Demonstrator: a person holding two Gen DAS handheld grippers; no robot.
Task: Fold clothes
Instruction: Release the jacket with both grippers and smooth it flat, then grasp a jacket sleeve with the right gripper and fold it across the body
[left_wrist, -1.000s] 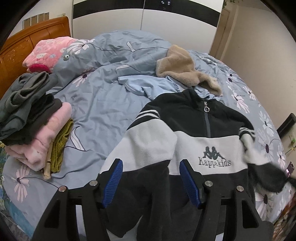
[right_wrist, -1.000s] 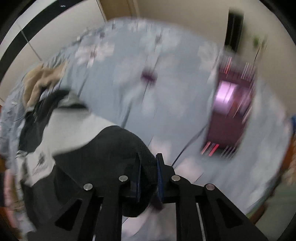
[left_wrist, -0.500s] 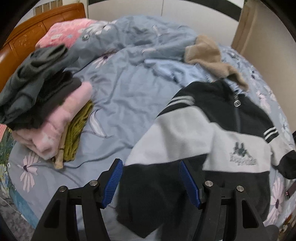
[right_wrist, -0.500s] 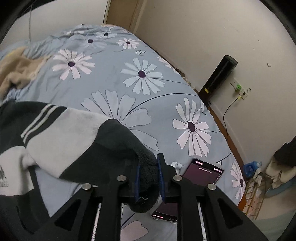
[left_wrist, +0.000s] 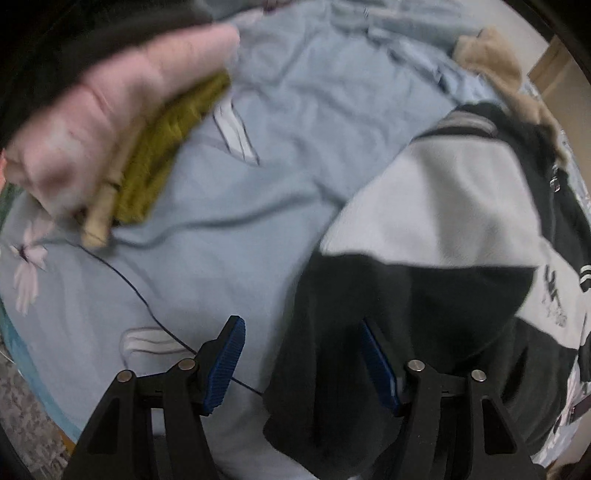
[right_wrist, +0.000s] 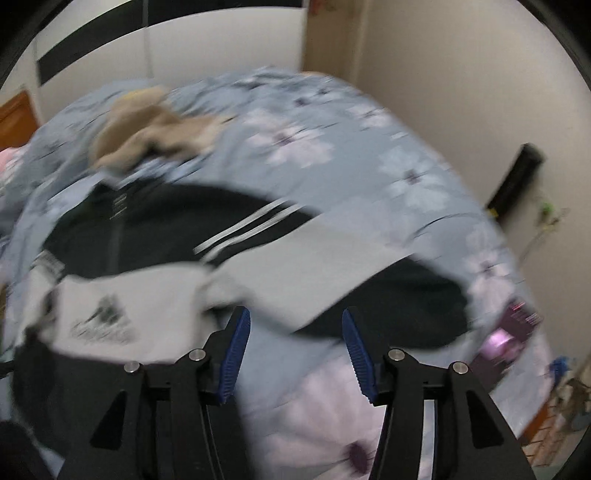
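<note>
A black and white fleece pullover (left_wrist: 450, 221) with a chest logo lies spread on the blue flowered bed. My left gripper (left_wrist: 301, 365) is open, low over its black left sleeve end (left_wrist: 332, 332), which lies between and under the jaws. In the right wrist view the pullover (right_wrist: 155, 236) lies with its right sleeve (right_wrist: 388, 295) stretched out to the right. My right gripper (right_wrist: 293, 354) is open and empty just in front of that sleeve. Both views are blurred.
A stack of folded clothes, pink (left_wrist: 110, 110) and olive (left_wrist: 162, 147), sits at the left. A tan fleece garment (right_wrist: 147, 129) lies at the back of the bed. A phone (right_wrist: 506, 332) with a lit screen lies by the sleeve cuff. A wall stands to the right.
My right gripper opened and let go of the right sleeve cuff, which now lies flat on the bed. My left gripper moved down and left toward the left sleeve end.
</note>
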